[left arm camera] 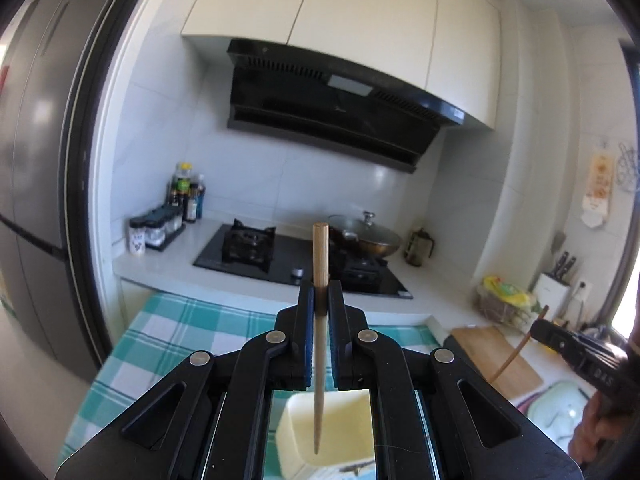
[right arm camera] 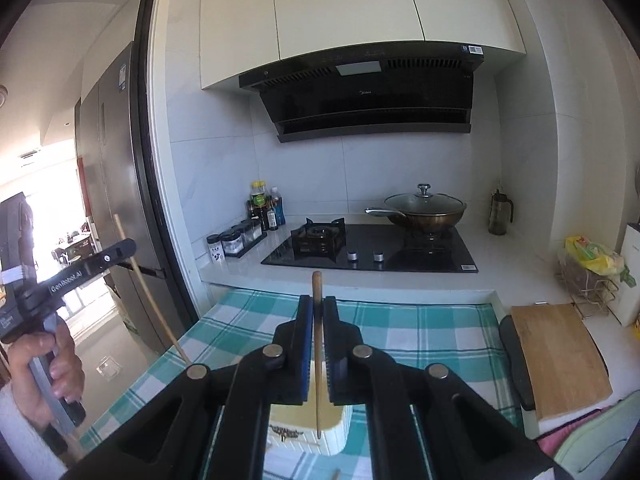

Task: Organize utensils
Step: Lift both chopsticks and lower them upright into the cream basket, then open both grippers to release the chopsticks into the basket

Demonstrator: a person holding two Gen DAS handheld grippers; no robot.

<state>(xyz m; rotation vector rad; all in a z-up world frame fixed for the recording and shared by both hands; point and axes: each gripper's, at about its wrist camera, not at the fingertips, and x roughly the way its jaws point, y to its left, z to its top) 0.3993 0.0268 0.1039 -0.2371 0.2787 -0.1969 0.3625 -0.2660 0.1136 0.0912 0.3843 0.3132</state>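
Right now the cream container sits on the teal-checked cloth, directly below both my grippers; from what shows thru the gaps I can't tell what's in it, tho a dark printed strip runs along its near rim. My left gripper is clamped almost fully shut on a wooden chopstick, held upright w/ the blunt end sticking up past the fingertips & the pointed end hanging down over the container opening. My right gripper is likewise pinched shut on a second chopstick, also about upright, thick end up, tip dangling above the container. In the right wrist view the left gripper shows at the left edge w/ its stick slanting down toward the cloth's left edge. On the counter behind the cloth's far edge: a hob w/ a lidded wok. A wooden cutting board lies just off the cloth's right edge.
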